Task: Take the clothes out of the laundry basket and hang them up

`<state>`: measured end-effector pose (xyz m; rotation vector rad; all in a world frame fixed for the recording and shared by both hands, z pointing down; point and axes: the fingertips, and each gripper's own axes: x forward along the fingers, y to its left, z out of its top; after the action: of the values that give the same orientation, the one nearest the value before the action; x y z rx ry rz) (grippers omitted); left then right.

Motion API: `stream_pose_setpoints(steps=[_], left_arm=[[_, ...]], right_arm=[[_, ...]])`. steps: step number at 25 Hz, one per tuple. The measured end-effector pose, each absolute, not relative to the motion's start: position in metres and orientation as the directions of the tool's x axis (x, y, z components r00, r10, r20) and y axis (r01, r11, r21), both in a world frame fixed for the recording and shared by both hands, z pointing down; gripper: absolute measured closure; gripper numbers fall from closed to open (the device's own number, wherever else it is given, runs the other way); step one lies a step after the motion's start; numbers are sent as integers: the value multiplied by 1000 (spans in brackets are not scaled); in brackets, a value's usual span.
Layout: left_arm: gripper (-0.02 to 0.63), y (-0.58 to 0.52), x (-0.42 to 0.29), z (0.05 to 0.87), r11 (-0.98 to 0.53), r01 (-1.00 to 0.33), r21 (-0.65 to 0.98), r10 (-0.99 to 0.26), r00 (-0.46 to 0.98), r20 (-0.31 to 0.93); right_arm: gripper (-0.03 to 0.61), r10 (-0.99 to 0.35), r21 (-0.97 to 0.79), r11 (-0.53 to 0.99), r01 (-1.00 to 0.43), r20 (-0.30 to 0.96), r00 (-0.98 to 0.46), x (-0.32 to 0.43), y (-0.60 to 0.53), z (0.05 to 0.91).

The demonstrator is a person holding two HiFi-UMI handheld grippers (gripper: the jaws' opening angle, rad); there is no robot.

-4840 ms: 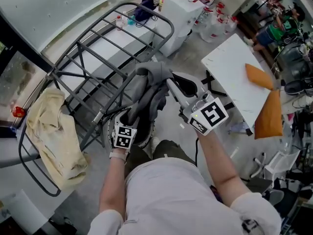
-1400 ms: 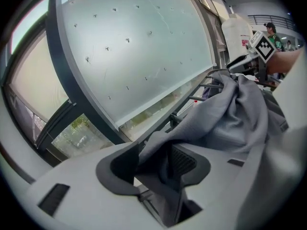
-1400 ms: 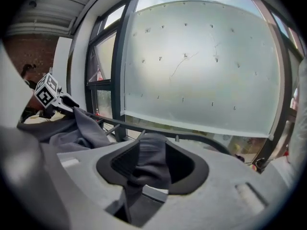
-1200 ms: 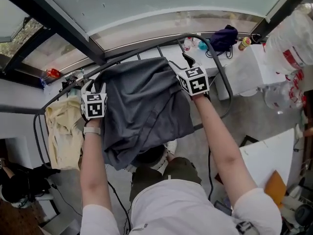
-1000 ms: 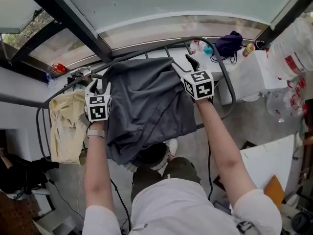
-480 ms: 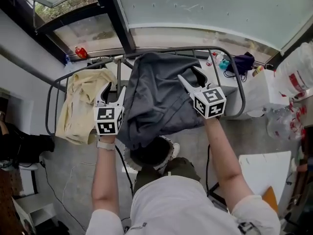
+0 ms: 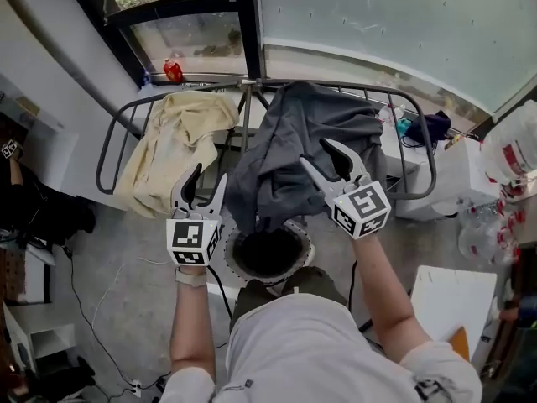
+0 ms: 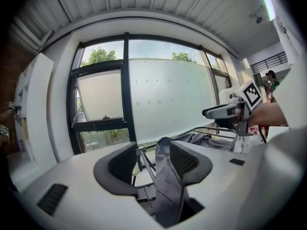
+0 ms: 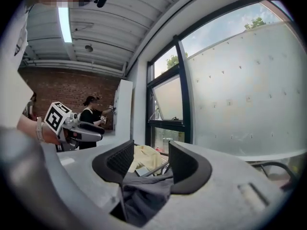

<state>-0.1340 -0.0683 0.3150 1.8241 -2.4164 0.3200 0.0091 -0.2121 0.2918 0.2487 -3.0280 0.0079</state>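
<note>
Site: a person stands at a metal drying rack [image 7: 210, 82] under a window, with the laundry basket [image 7: 300, 235] on the floor just in front of their feet.
Grey garment: draped over the right half of the rack, bunched rather than spread, its lower edge hanging close above the basket.
Cream garment: [image 7: 172, 137] hung over the left half of the rack, beside the grey one and apart from both grippers.
Left hand-held gripper: [image 7: 210, 175] released. Its jaws stand well apart with nothing between the pads. In the left gripper view, rack bars and the hanging grey cloth show beyond the gap.
Right hand-held gripper: [image 7: 315, 151] released. Its jaws have just been closing a little but remain apart. Grey cloth shows low in the gap in the right gripper view, and the pads do not press on it.
Position of grippers: both are held out near level on the person's side of the rack, the left near the gap between the two garments and the right over the grey garment's near fold.
Step in hand: judged to be the end of hanging the grey garment, which rests on the rack unheld.
Basket contents: the interior is dark, and whether any clothing is left cannot be made out.
Next move: judged either to tidy the bunched grey cloth or to go to the basket. The latter calls for lowering open jaws straight down and checking inside before closing.
</note>
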Motion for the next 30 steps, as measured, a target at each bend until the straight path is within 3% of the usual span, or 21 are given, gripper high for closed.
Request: stream_pose_setpoints(steps=[12,30], left_arm=[[408,48,-105,320,257,-963,-79,-957,-265,121],[408,106,-80,352,291,-956,-23,-947,-291,137]], right_arm=[[354,5,74,997,11,81,-997,4,-68,314],[354,41,120,991,53,102,-994,12,-2,342]])
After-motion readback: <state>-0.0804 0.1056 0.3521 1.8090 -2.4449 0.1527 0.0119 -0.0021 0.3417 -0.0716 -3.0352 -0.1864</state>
